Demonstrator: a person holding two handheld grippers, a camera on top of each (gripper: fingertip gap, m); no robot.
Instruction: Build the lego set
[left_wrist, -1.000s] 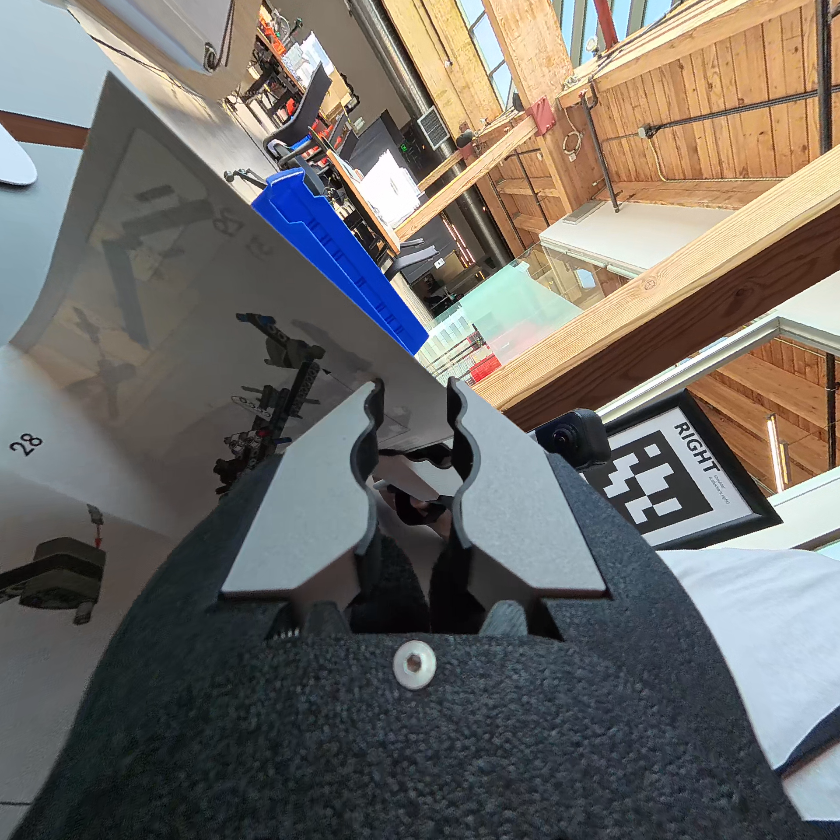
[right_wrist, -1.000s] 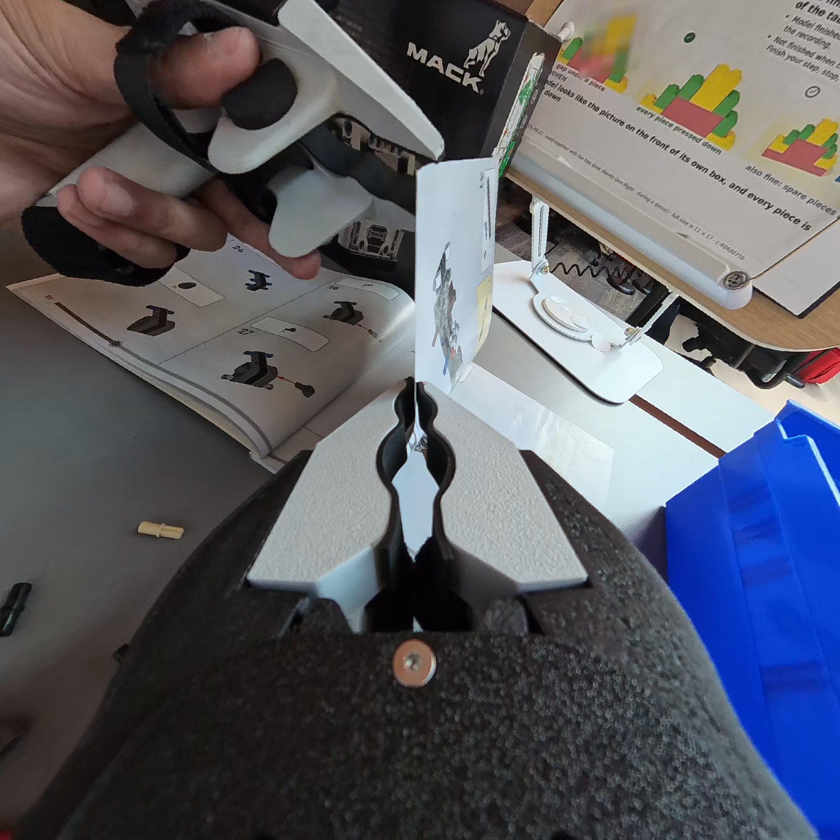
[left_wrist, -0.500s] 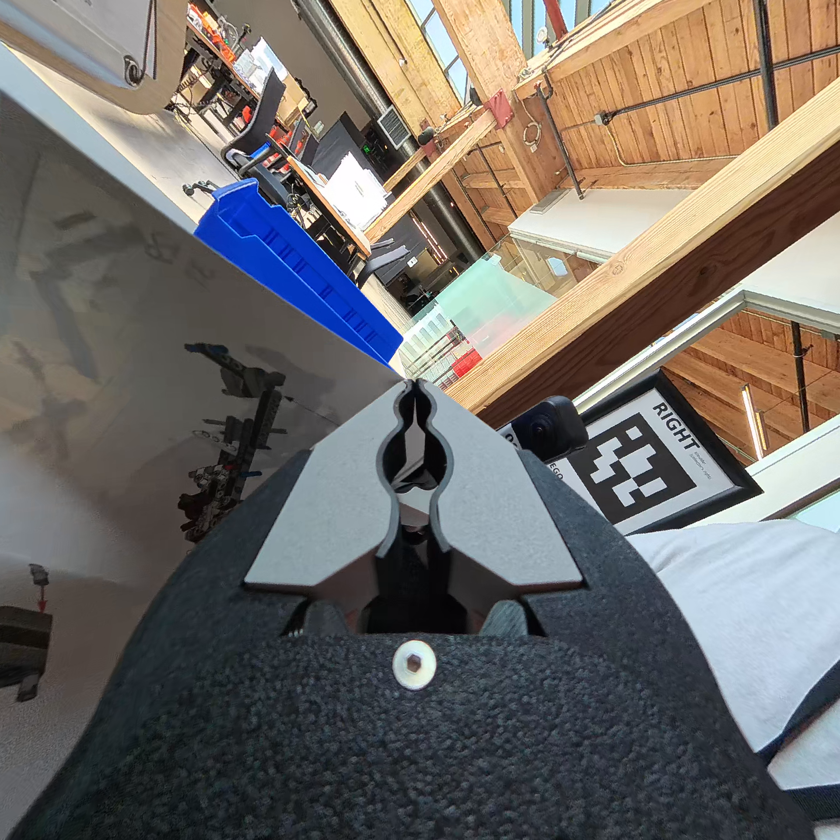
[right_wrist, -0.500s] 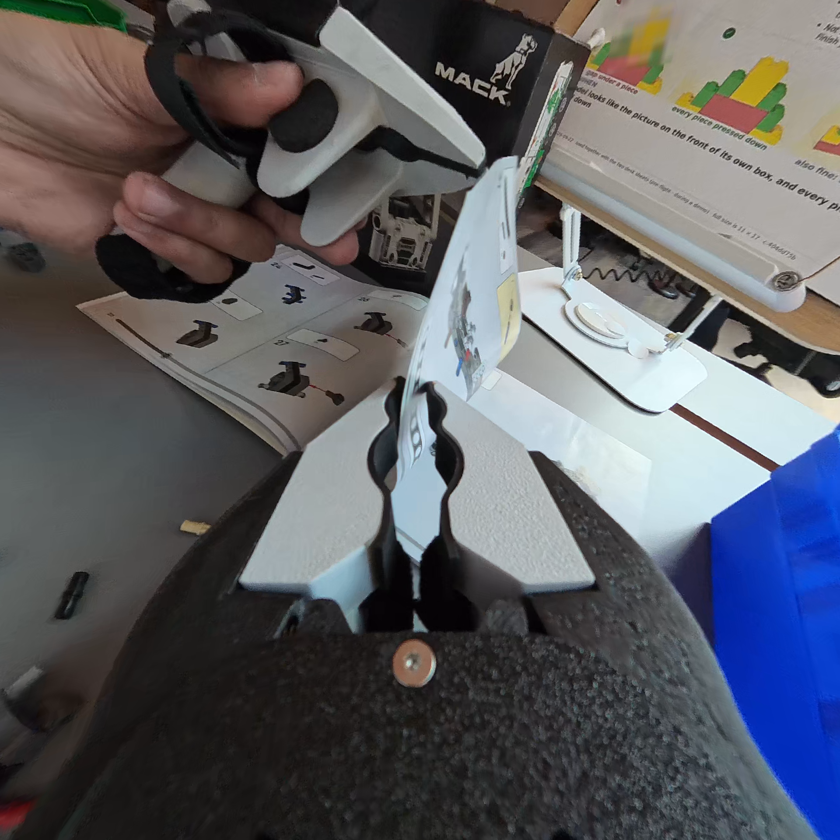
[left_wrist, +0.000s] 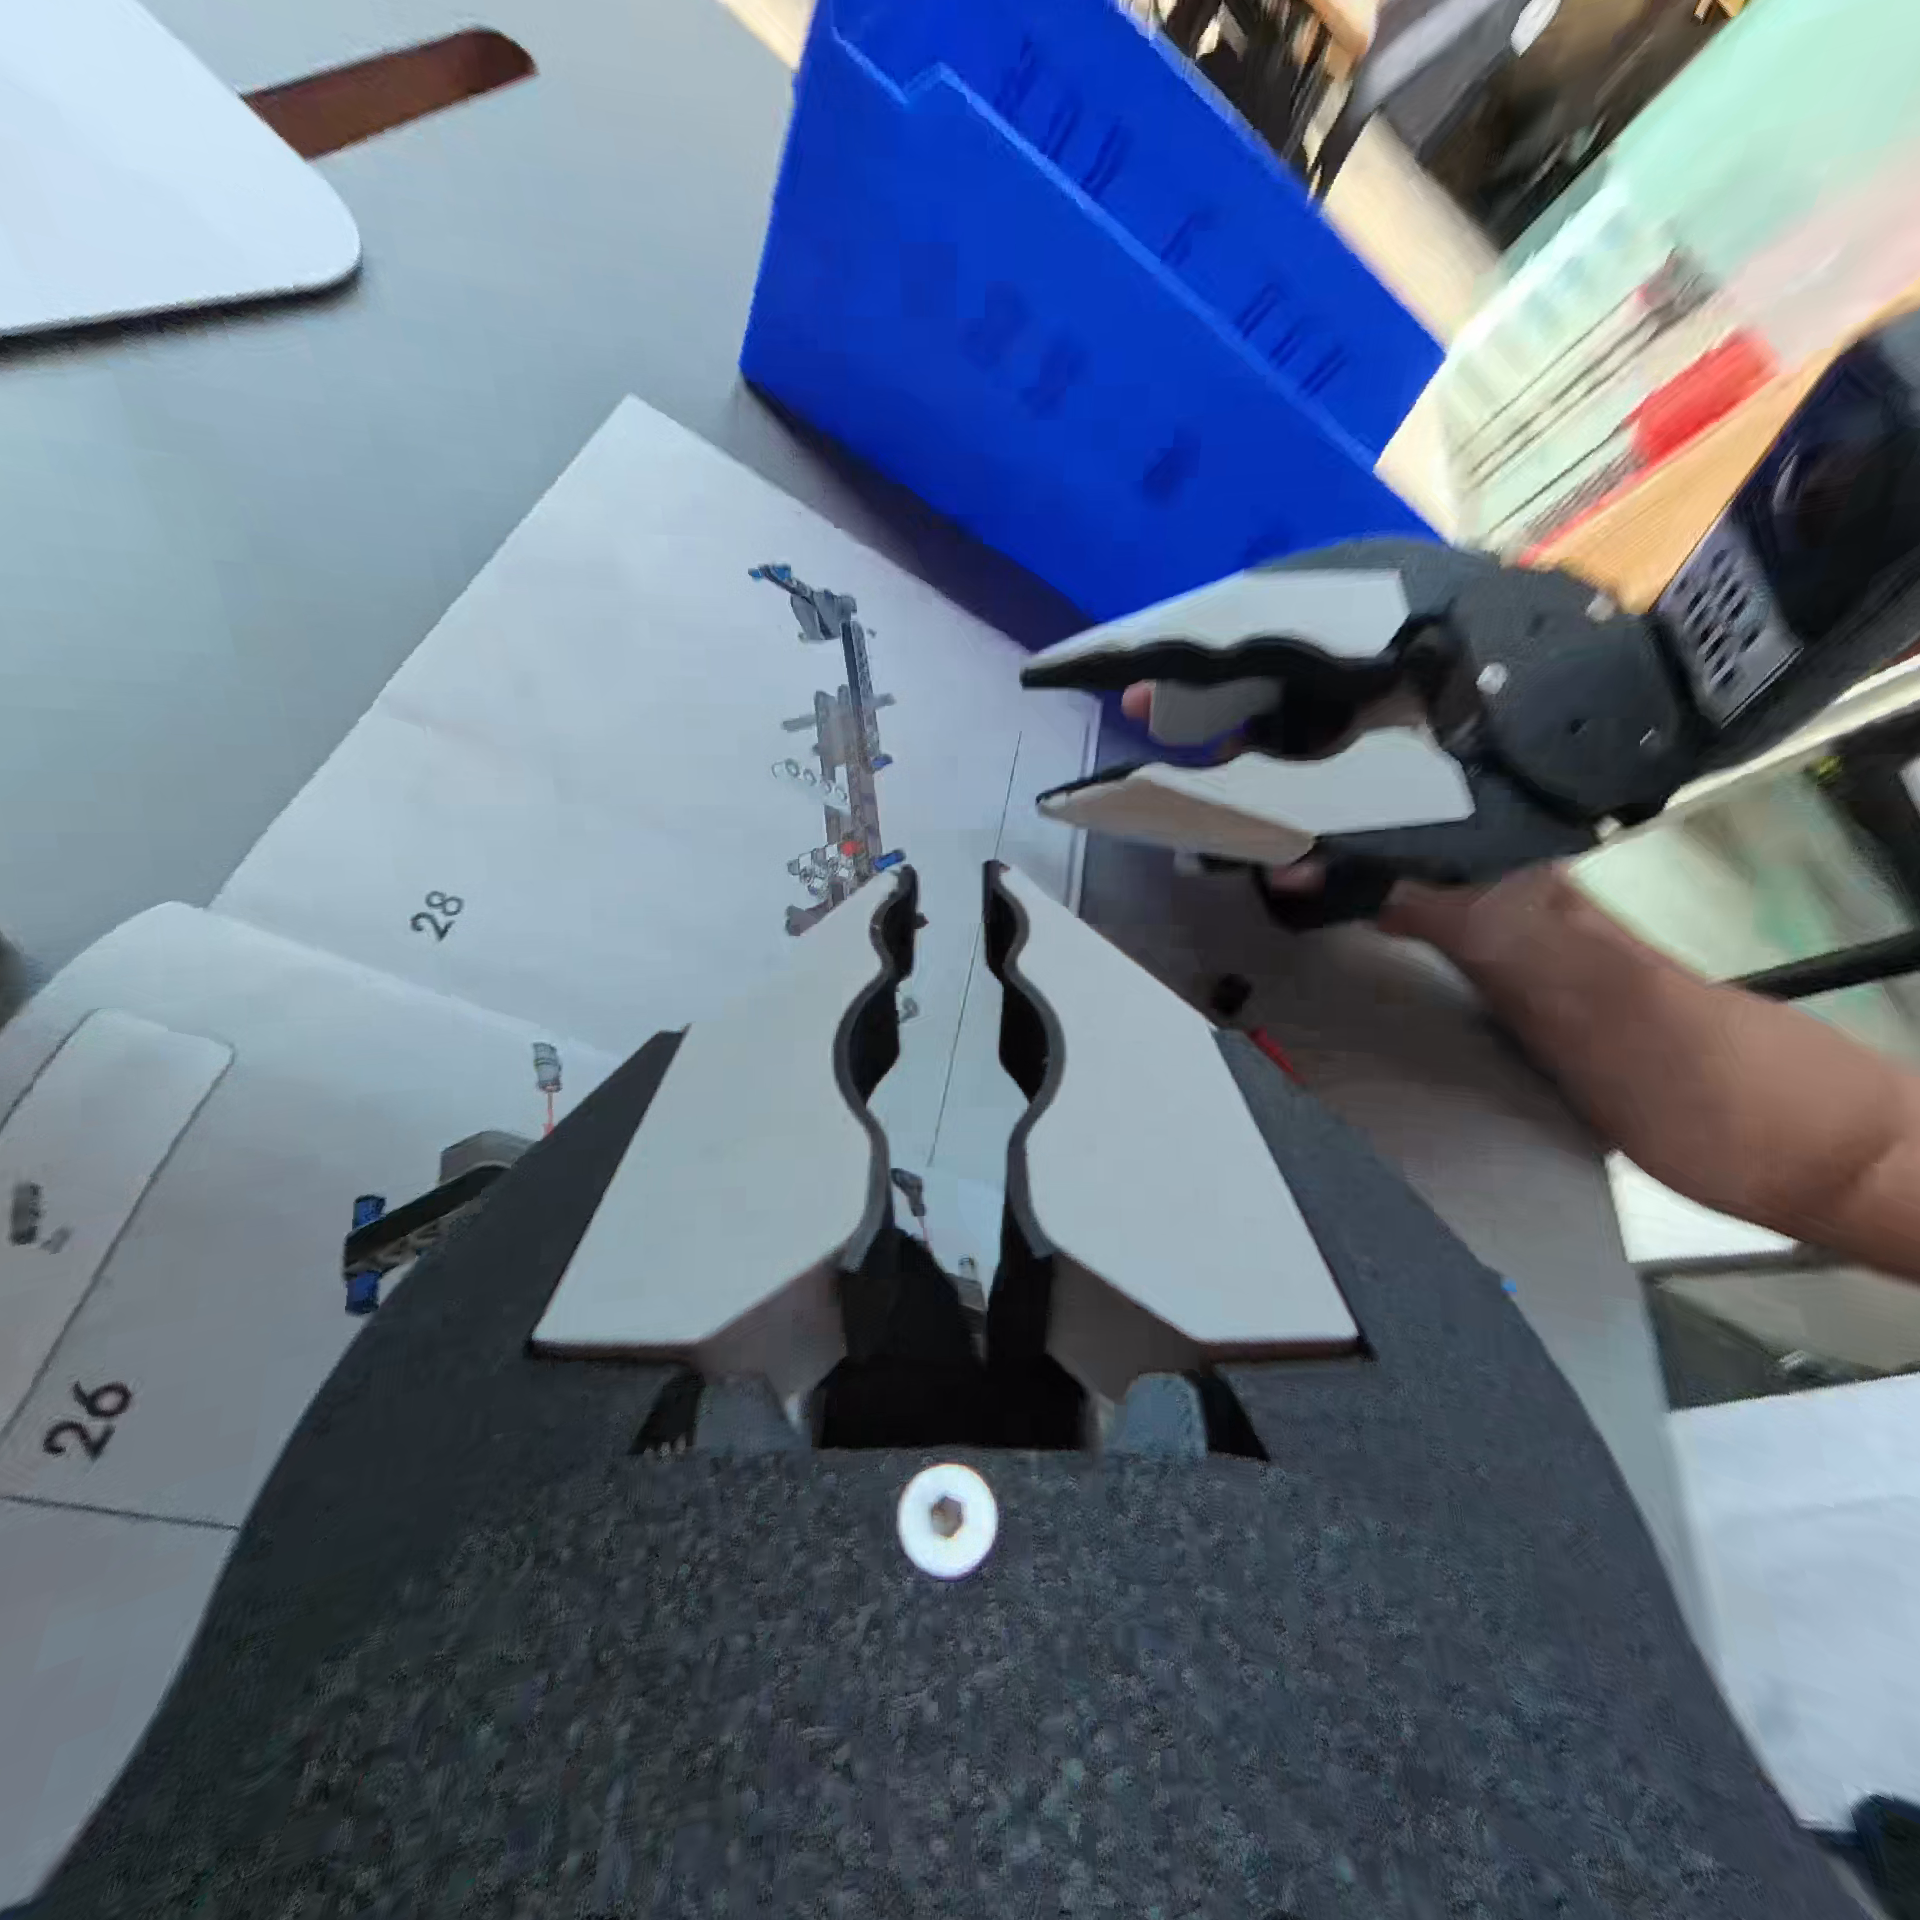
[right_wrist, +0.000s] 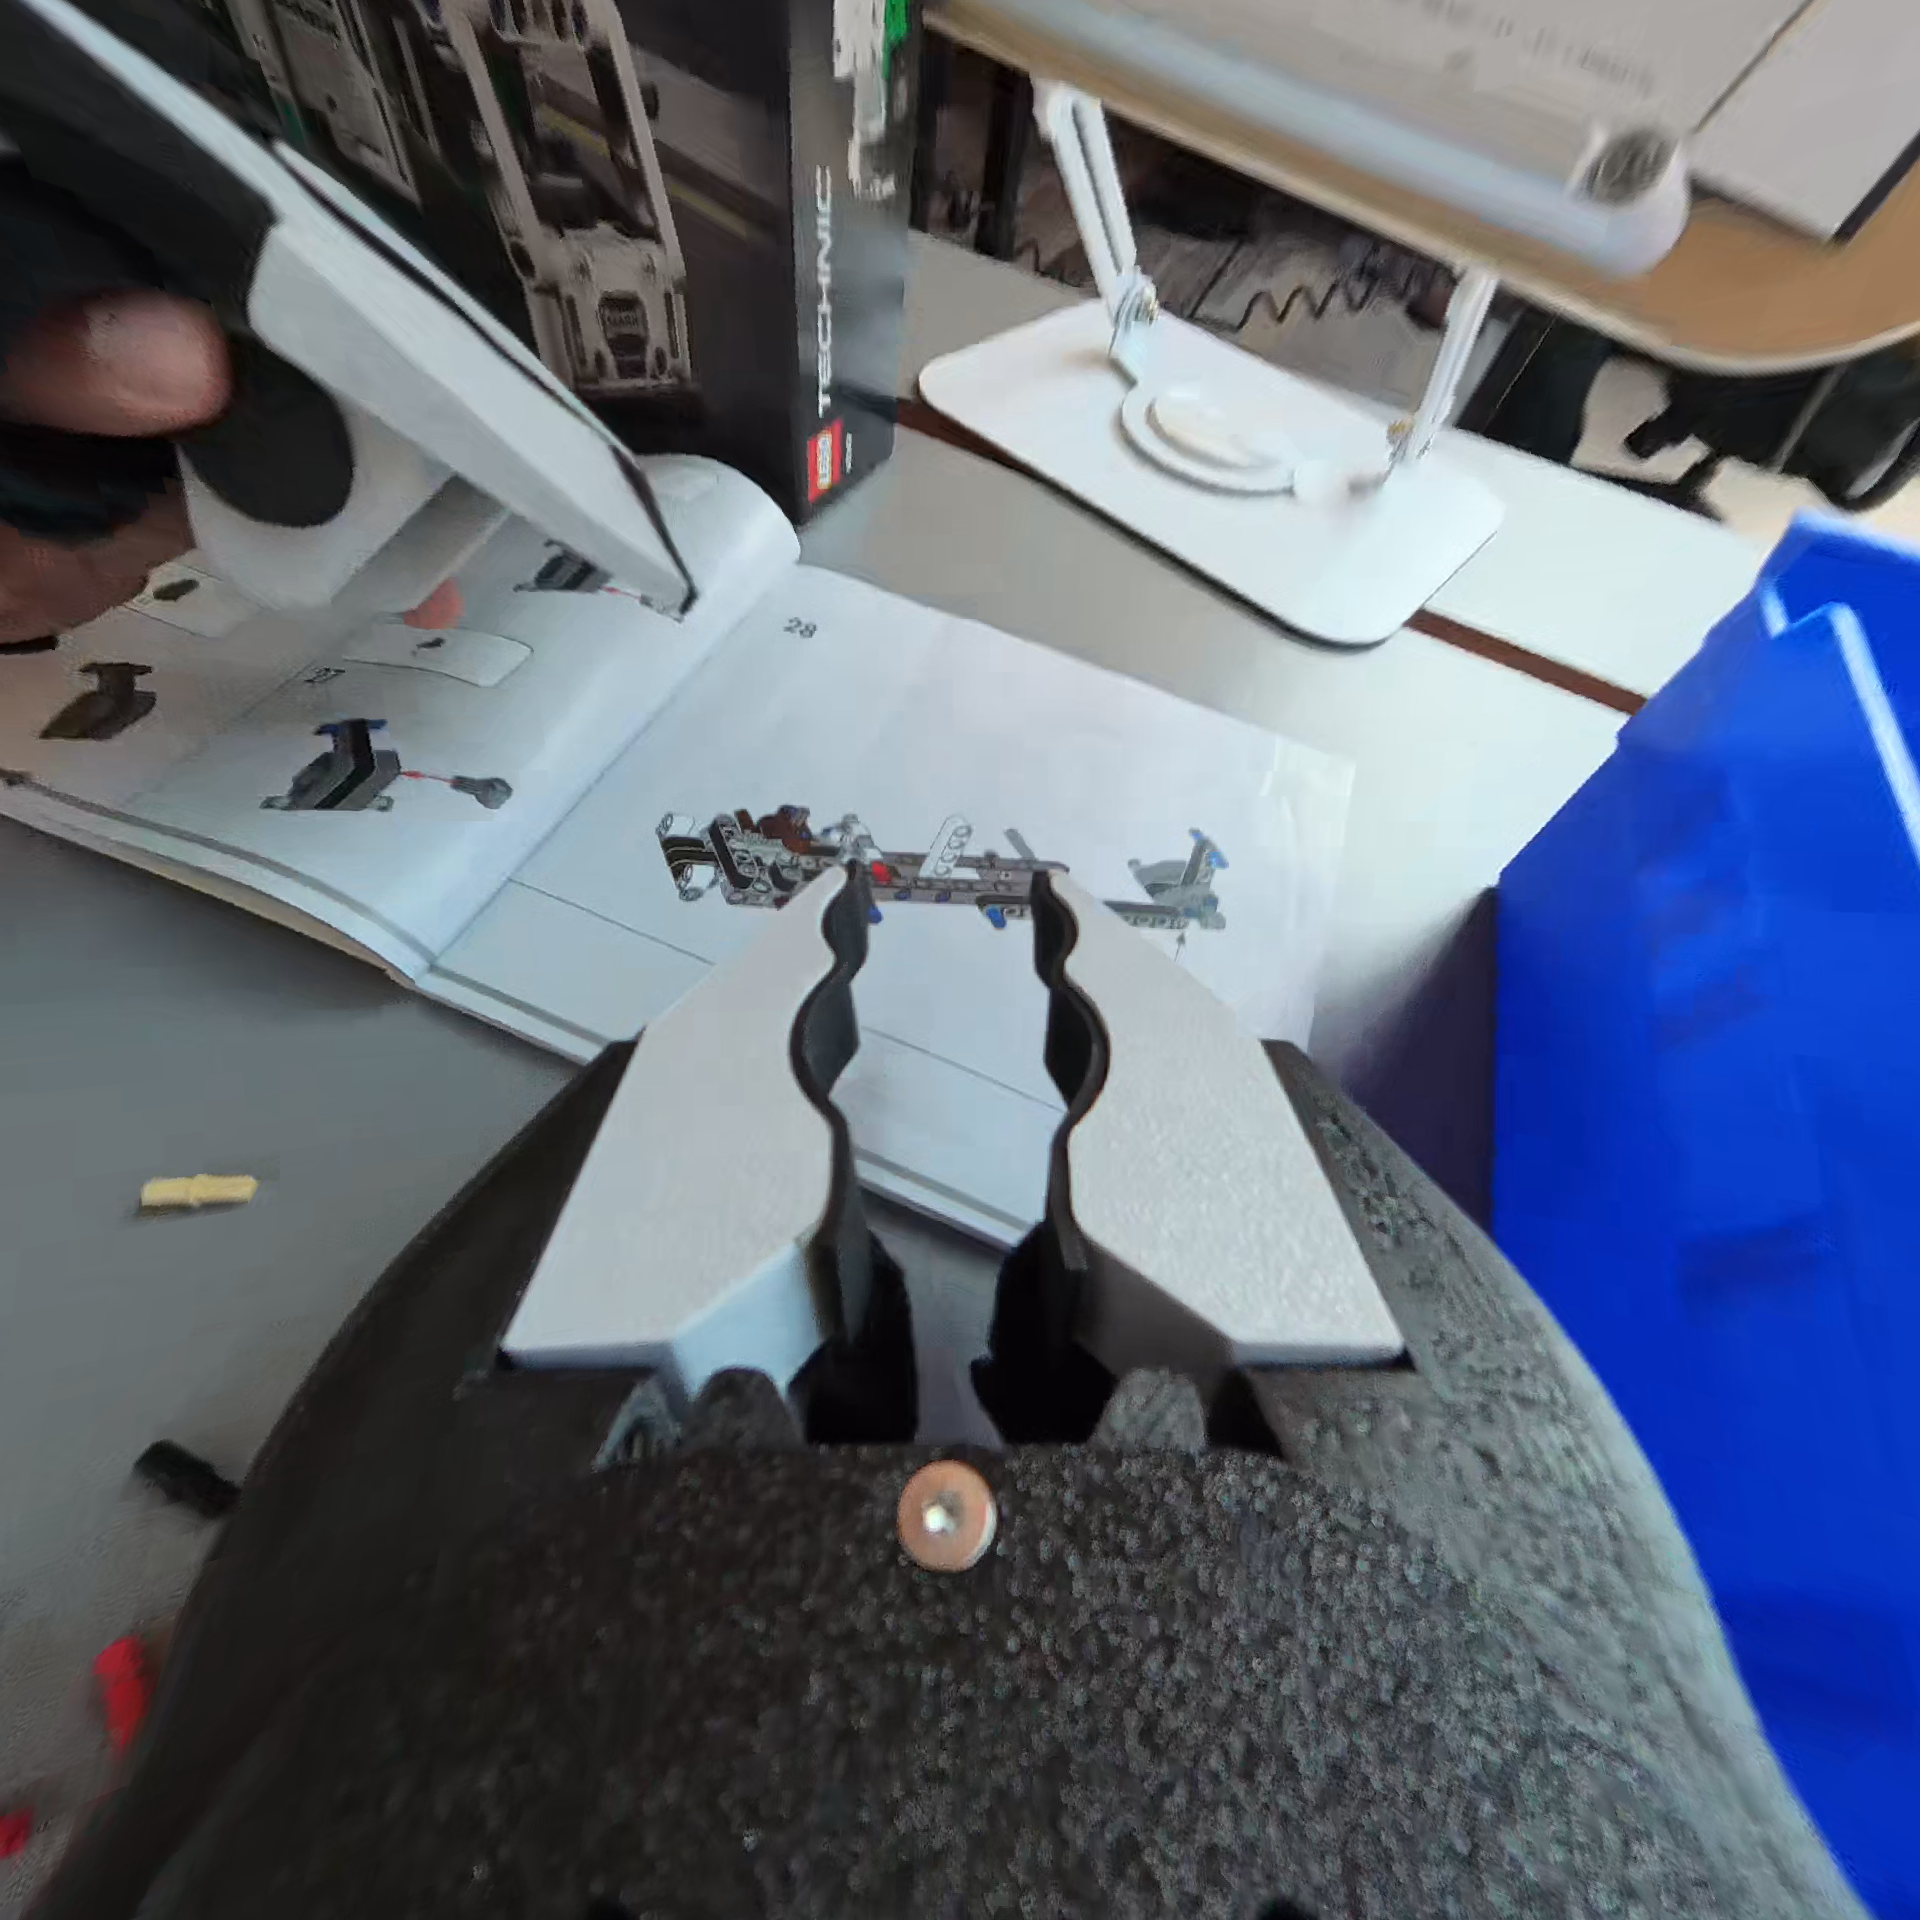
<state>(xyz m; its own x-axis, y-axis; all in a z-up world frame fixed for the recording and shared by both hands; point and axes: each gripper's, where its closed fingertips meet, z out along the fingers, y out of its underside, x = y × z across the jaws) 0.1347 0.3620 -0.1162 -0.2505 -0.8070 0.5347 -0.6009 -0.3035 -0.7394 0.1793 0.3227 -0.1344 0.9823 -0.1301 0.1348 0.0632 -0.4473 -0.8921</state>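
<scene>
Grippers both sat over an open booklet (right_wrist: 935, 727) lying flat on the grey table (right_wrist: 208, 1039).

Left gripper (left_wrist: 945, 883): fingers parted by a narrow gap, nothing between the pads, only the printed page showing through. It hovered over the right-hand page near the fold. A hand (right_wrist: 94, 374) held it.

Right gripper (right_wrist: 945, 894): fingers apart wider, nothing held, tips above the drawing of a long grey assembly on that same page. In the left wrist view it showed from the side (left_wrist: 1039, 738), jaws apart, over the page's far edge, beside the blue bin (left_wrist: 1039, 312).

Booklet: both pages down, left one bowed up a little near the spine. No page was lifted or pinched by either gripper.

Loose bits on the table, near side: a tan peg (right_wrist: 197, 1192), a black peg (right_wrist: 187, 1475), red pieces (right_wrist: 120, 1683) at the lower left edge.

Farther off: a dark box (right_wrist: 675, 208) stood upright just behind the booklet; a white stand base (right_wrist: 1216, 468) beyond, well apart from both grippers. The blue bin stood just beside the booklet's right edge.
</scene>
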